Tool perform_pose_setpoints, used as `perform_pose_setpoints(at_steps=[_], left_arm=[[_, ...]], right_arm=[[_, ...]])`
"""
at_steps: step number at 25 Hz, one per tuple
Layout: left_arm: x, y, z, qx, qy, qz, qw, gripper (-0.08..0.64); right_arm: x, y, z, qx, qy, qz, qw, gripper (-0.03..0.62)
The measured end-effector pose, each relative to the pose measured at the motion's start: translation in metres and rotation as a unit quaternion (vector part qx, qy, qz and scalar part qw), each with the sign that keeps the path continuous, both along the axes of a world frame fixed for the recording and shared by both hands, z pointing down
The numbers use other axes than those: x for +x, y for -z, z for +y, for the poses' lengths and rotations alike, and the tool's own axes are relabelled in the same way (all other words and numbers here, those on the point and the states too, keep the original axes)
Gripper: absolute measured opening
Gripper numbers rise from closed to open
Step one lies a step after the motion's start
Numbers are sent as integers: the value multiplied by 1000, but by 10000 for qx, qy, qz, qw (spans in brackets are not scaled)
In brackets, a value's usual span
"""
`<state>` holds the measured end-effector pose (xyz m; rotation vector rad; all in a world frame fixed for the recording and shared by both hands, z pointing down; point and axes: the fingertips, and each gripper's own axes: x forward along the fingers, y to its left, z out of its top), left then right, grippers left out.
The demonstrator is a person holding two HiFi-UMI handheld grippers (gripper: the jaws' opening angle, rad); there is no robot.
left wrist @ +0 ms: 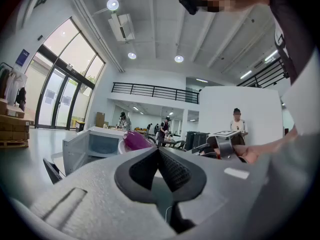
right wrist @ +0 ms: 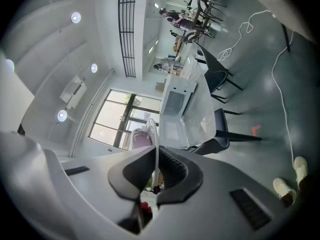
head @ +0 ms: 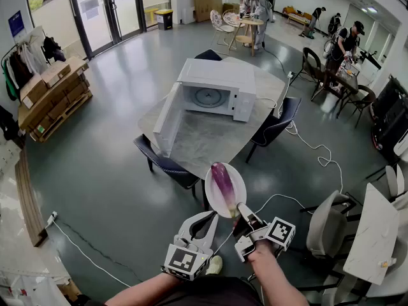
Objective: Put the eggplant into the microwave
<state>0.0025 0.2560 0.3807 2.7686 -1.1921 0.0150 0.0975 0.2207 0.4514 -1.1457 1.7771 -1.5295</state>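
A purple eggplant lies on a white plate held in the air in front of me. My right gripper is shut on the plate's near rim; in the right gripper view the thin rim runs between the pads, with the eggplant behind it. My left gripper hangs just left of the plate, shut with nothing in it. The white microwave stands on the table ahead, its door swung open to the left. The left gripper view also shows the eggplant and microwave.
Dark chairs ring the table, one between me and it. A white cable trails over the floor at right. Cardboard boxes are stacked at left. A white table stands at right. People work at the far tables.
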Motion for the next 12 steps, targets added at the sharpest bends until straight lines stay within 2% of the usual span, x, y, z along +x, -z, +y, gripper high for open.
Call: perform_pose_setpoints(at_steps=[12], left_arm=[[-2,7,10,58,-8,-18,10000,6]], right_arm=[[-4,2,16,-50,2,-5,10000,20]])
